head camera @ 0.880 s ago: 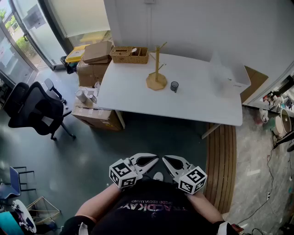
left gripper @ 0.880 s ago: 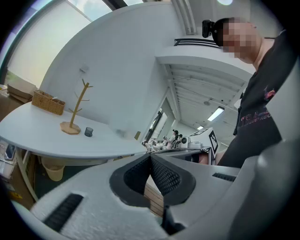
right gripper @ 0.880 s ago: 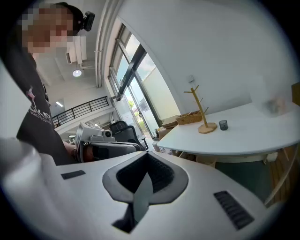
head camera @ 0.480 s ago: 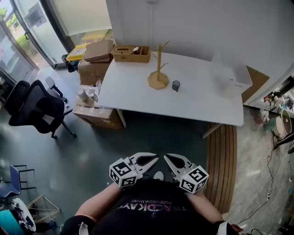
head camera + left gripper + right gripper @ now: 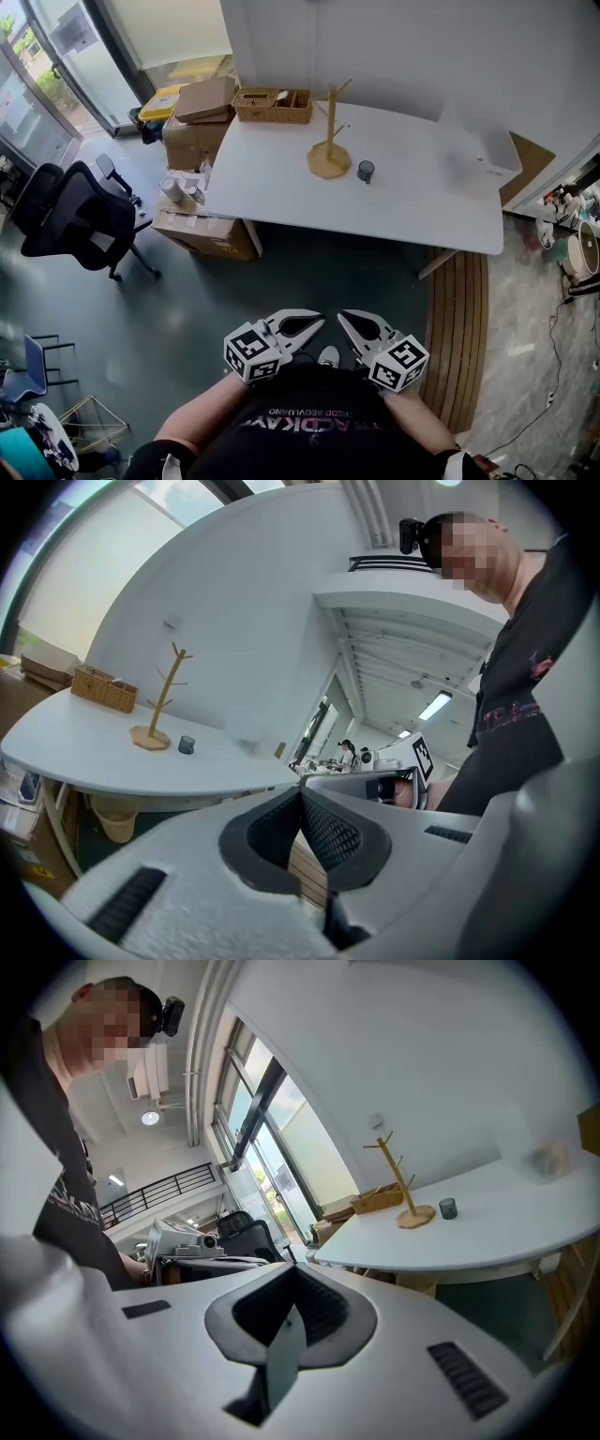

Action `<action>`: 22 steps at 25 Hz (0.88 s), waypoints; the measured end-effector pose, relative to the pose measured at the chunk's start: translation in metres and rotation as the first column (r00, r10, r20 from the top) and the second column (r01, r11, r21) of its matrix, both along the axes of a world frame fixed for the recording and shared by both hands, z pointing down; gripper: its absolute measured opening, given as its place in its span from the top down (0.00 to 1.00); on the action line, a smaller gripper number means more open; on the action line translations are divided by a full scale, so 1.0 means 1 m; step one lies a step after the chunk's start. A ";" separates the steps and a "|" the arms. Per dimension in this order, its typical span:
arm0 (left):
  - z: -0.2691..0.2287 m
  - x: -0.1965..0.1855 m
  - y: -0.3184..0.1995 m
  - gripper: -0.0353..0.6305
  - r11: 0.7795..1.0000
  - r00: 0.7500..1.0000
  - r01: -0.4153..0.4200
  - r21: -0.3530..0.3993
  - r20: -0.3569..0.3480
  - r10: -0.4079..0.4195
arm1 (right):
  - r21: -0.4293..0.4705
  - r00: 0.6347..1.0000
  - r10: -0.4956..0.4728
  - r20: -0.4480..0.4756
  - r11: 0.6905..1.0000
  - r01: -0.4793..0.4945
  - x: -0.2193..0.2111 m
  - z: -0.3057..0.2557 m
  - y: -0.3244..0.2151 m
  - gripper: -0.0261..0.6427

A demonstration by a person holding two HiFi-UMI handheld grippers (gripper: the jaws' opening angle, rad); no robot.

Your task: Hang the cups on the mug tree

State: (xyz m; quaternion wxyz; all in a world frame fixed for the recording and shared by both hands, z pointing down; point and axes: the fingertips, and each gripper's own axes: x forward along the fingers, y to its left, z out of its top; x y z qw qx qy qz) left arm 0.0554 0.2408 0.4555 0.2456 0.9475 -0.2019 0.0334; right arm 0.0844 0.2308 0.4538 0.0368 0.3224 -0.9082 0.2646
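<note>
1. Jaws pressed together on nothing: the left gripper (image 5: 314, 324) and, beside it, the right gripper (image 5: 343, 320) are both held close to the person's chest, well apart from the white table (image 5: 281, 187).
2. At the table's far left corner sits a wicker basket (image 5: 272, 105).
3. Right of the basket stands the wooden mug tree (image 5: 330, 141), with every peg bare.
4. Just beside the tree's base, on its right, a small dark cup (image 5: 366, 171) stands upright on the tabletop. It is the only cup I can make out.
5. Further right lies a clear plastic box (image 5: 473, 155).
6. By my reading, the task has not begun: nothing is hung, so reaching the table, gripping the cup and hooking it on a peg all remain.
</note>
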 end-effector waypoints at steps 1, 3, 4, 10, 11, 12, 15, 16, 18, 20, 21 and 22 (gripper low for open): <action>0.001 -0.002 -0.002 0.95 1.000 1.000 0.000 -0.002 0.000 0.000 | -0.001 1.000 0.005 0.002 1.000 -0.005 -0.002 0.000 -0.002 0.95; 0.002 -0.009 -0.007 0.95 1.000 1.000 0.003 -0.009 -0.001 -0.003 | 0.000 1.000 0.011 0.003 1.000 -0.011 -0.006 0.002 -0.007 0.95; 0.003 -0.012 -0.009 0.95 1.000 1.000 0.003 -0.012 -0.001 -0.003 | 0.001 1.000 0.015 0.003 1.000 -0.015 -0.009 0.002 -0.009 0.95; 0.001 -0.037 -0.026 0.95 1.000 1.000 -0.016 -0.015 -0.006 0.016 | 0.010 0.999 0.049 -0.003 0.999 -0.049 -0.029 0.001 -0.027 0.95; 0.001 -0.043 -0.030 0.95 1.000 1.000 -0.017 -0.017 -0.008 0.017 | 0.009 0.998 0.059 -0.004 0.998 -0.059 -0.032 0.001 -0.031 0.95; 0.002 -0.049 -0.033 0.95 1.000 1.000 -0.019 -0.018 -0.010 0.019 | 0.008 0.997 0.071 -0.006 0.997 -0.071 -0.036 0.001 -0.035 0.95; 0.002 -0.069 -0.045 0.95 1.000 1.000 -0.025 -0.016 -0.013 0.025 | 0.009 0.995 0.102 -0.014 0.995 -0.102 -0.049 0.000 -0.047 0.95; 0.002 -0.076 -0.050 0.95 1.000 1.000 -0.027 -0.016 -0.015 0.027 | 0.010 0.994 0.112 -0.017 0.994 -0.112 -0.053 0.000 -0.051 0.95; 0.003 -0.089 -0.059 0.95 0.999 0.999 -0.032 -0.016 -0.020 0.031 | 0.014 0.991 0.131 -0.023 0.991 -0.130 -0.062 0.000 -0.059 0.95; 0.003 -0.101 -0.069 0.95 0.999 0.999 -0.039 -0.013 -0.024 0.039 | 0.021 0.988 0.150 -0.029 0.988 -0.150 -0.071 0.000 -0.068 0.95; 0.003 -0.107 -0.073 0.95 0.999 0.999 -0.044 -0.012 -0.025 0.043 | 0.024 0.986 0.161 -0.032 0.987 -0.160 -0.076 0.000 -0.073 0.95; 0.003 -0.112 -0.078 0.95 0.999 0.999 -0.048 -0.011 -0.026 0.047 | 0.028 0.984 0.173 -0.034 0.985 -0.172 -0.081 0.000 -0.077 0.95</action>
